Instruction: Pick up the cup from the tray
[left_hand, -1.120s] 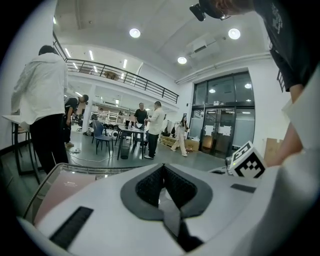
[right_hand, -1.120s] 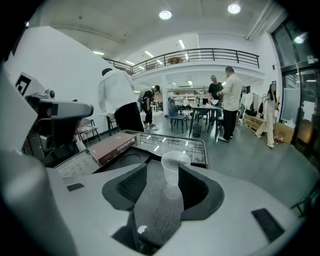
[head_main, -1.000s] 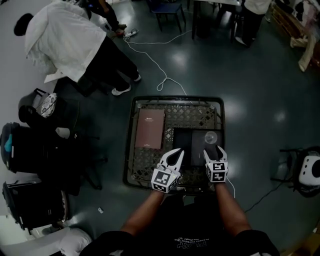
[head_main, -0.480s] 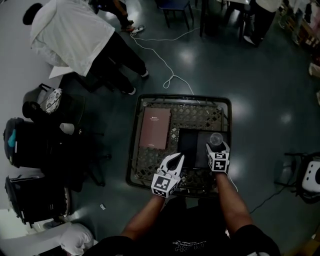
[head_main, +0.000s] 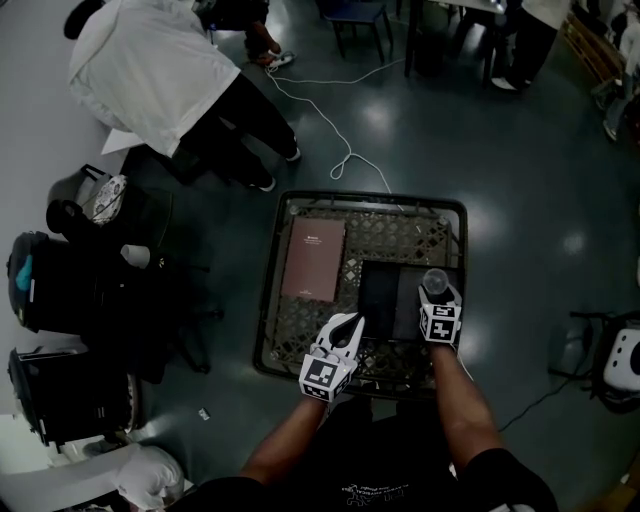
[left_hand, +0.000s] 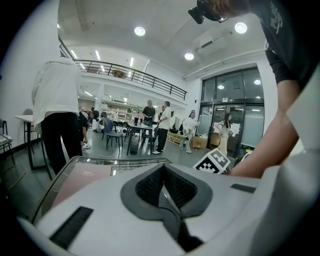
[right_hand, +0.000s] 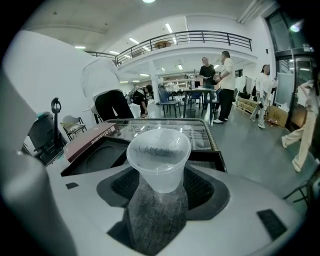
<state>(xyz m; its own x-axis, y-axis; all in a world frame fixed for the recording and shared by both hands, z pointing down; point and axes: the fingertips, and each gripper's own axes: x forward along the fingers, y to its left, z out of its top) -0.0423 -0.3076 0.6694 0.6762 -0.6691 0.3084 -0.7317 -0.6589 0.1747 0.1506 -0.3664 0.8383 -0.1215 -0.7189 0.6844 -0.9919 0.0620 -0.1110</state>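
The fingers (right_hand: 123, 183) of the right gripper (head_main: 441, 296) have just been closing. They are wide apart and do not squeeze the clear cup (right_hand: 158, 157) between them. The left gripper (head_main: 350, 322) is pinched together on nothing. A wire table (head_main: 400, 232) stands on a shiny grey floor (head_main: 500, 150). The empty cup stands on a black tray (head_main: 380, 295), near a brown book (head_main: 313, 260).

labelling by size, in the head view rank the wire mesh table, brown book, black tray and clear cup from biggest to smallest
1. black wire-mesh table
2. black rectangular tray
3. brown rectangular book, close to the tray, so unsure
4. clear plastic cup
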